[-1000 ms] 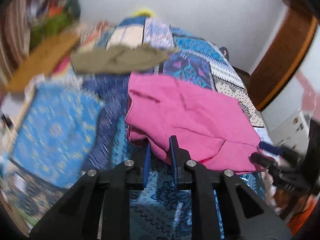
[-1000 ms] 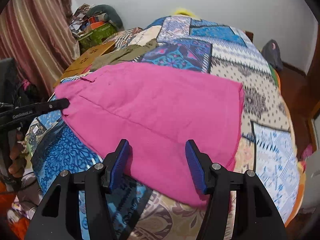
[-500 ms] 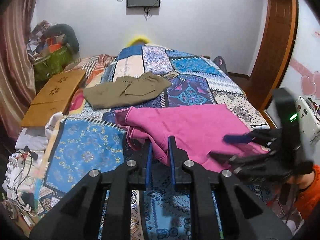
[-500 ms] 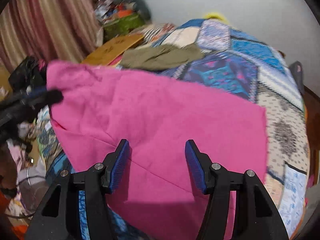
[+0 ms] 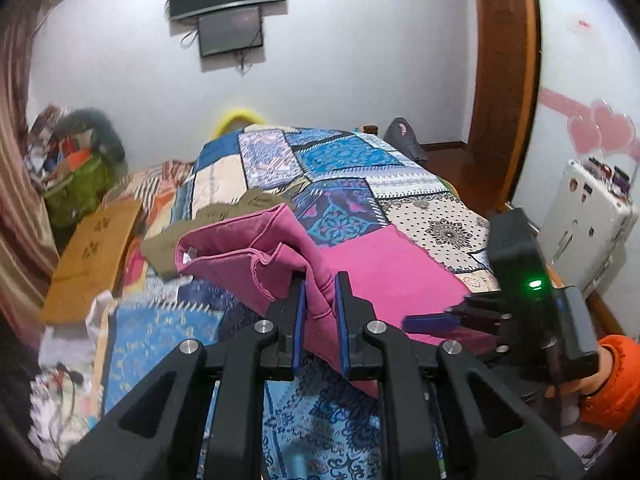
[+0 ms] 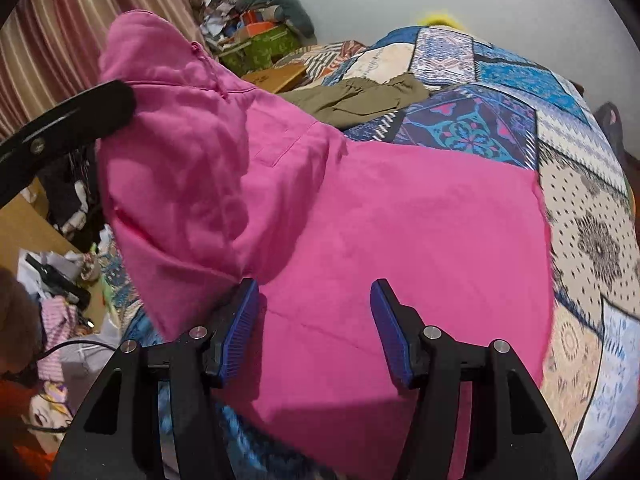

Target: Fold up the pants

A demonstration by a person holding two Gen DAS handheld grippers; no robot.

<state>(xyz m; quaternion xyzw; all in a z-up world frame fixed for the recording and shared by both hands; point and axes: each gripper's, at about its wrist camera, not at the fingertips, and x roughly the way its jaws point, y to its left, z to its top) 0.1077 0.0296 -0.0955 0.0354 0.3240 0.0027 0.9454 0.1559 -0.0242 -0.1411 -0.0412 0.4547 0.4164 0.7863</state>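
Bright pink pants (image 5: 380,264) lie spread across the patchwork quilt (image 5: 340,156). My left gripper (image 5: 320,292) is shut on a bunched edge of the pink cloth and holds it up off the bed, so that end hangs in folds. From the right wrist view the pink pants (image 6: 400,220) rise at the left to a raised hump, where a black finger of the left gripper (image 6: 80,108) grips them. My right gripper (image 6: 315,296) stands open just above the flat part of the pants, nothing pinched between its blue pads. The right gripper (image 5: 440,322) also shows at the pants' near right edge.
An olive garment (image 6: 360,98) lies on the quilt (image 6: 580,200) beyond the pants. A wooden board (image 5: 92,248) and heaped clutter (image 5: 76,168) crowd the left side. A white box (image 5: 588,216) stands at the right, a wooden door frame (image 5: 500,80) behind it.
My left gripper has risen with the pink edge, lifting that end off the quilt into a hump. The right gripper has slid sideways over the pants, still open.
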